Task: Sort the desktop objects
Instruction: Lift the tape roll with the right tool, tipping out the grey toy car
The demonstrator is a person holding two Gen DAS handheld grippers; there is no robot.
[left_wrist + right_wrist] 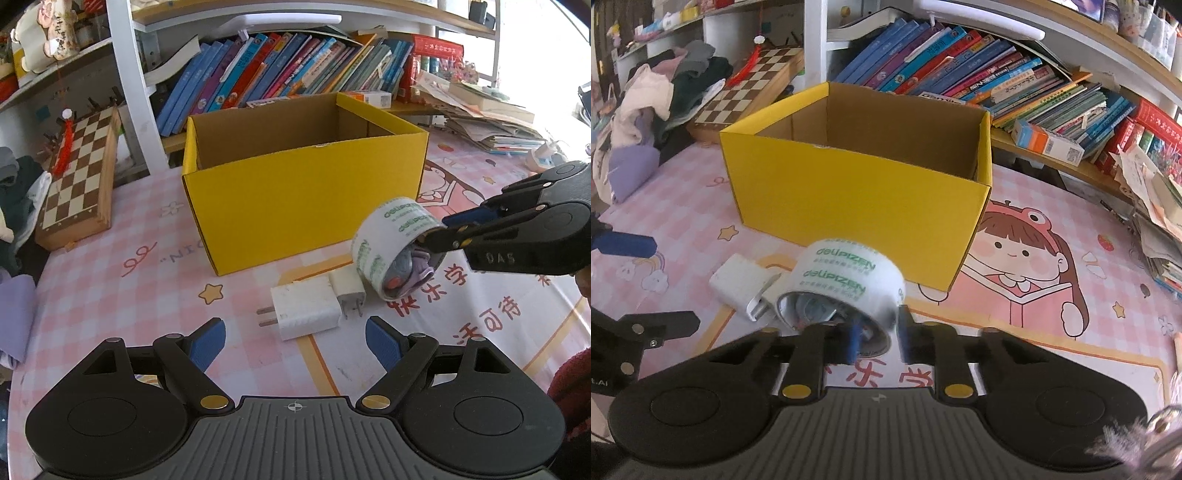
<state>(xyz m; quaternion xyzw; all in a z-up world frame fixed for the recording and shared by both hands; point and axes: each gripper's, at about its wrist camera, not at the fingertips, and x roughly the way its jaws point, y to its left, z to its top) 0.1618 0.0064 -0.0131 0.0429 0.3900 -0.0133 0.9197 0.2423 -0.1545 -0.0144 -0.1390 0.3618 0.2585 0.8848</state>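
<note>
Left gripper point(295, 341) is hovering wide open over pink table mat point(110, 280), nothing between pads. Two white plug adapters point(308, 308) are lying just ahead, touching each other. Right gripper point(434, 236) is coming in from right, pinching wall of tape roll point(388, 251), tilted, beside yellow box point(295, 199).

A folding wooden chessboard point(79, 173) with brown and cream squares is lying at the bench's far left, a red tassel point(62, 147) draping across it. Colourful paperback books point(280, 70) are leaning in a row on the low shelf behind. A messy stack of papers and booklets point(484, 118) is sitting at the right. Crumpled clothes point(665, 85) are piling up beyond the chessboard.
</note>
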